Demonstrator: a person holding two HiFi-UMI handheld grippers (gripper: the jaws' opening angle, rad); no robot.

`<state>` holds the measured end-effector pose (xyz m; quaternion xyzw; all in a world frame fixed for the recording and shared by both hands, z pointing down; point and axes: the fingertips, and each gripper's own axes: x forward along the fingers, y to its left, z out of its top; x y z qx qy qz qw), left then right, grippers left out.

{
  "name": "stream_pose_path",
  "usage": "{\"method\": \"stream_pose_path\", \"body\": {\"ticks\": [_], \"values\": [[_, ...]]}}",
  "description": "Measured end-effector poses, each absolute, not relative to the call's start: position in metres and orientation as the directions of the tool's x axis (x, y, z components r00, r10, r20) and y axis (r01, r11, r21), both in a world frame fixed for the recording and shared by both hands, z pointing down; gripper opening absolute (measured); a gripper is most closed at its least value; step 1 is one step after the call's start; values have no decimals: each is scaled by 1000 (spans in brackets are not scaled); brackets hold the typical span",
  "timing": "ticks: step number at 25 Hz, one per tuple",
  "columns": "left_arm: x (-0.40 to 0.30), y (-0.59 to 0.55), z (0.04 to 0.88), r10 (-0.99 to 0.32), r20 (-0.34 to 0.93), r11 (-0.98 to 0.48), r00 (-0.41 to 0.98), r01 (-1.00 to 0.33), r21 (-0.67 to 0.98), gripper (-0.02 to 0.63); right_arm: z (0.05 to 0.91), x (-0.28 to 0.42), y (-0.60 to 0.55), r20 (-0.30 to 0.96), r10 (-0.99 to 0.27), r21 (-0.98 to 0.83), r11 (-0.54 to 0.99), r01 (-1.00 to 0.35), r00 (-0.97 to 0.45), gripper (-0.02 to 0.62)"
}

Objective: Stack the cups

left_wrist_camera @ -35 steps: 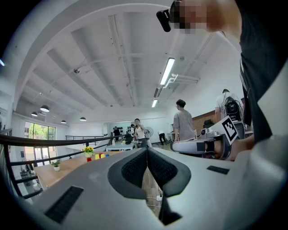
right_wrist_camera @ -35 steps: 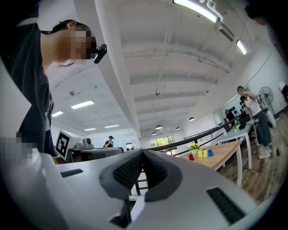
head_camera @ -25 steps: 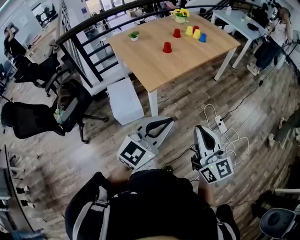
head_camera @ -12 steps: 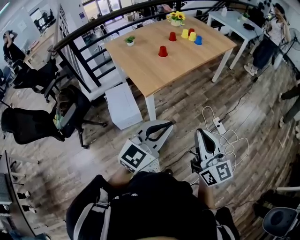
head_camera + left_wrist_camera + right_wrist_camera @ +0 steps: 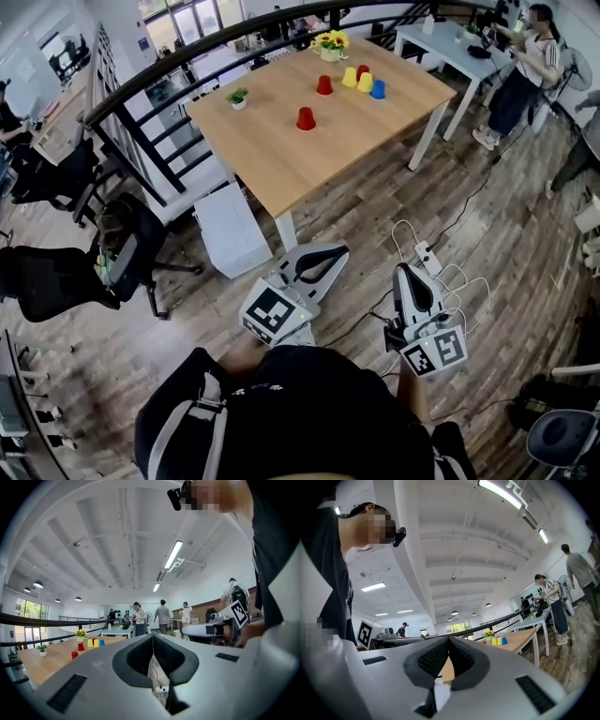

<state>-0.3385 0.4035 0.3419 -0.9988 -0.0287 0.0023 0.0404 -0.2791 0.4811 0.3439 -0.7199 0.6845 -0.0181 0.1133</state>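
Note:
Several cups stand upside down on the wooden table (image 5: 281, 159), far ahead of me. One red cup (image 5: 306, 118) stands alone, and another red cup (image 5: 324, 85) is behind it. Yellow cups (image 5: 349, 77), a third red one and a blue cup (image 5: 378, 89) cluster by the far edge. From the left gripper view the same cups (image 5: 90, 643) look tiny. My left gripper (image 5: 339, 251) and right gripper (image 5: 405, 269) hang low over the wooden floor, well short of the table. Both are shut, with nothing in them, in the left gripper view (image 5: 152, 635) and the right gripper view (image 5: 449, 639).
A sunflower pot (image 5: 328, 42) and a small plant (image 5: 238, 97) share the table. A white box (image 5: 230, 228) stands by its near leg. A power strip with cables (image 5: 427, 255) lies on the floor ahead. Office chairs (image 5: 56, 281) are left, a black railing (image 5: 159, 75) behind, and a person (image 5: 520, 66) at back right.
The table and cups have slid left and slightly down in the head view as the view shifted. Both grippers stay shut and low in front of me.

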Motion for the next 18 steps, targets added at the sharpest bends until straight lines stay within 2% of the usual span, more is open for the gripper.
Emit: {"method": "stream_pose_path", "body": {"ticks": [18], "values": [[-261, 292, 338, 120, 12, -991, 993, 120, -57, 14, 336, -204, 372, -82, -989, -184, -108, -977, 125, 23]]}}
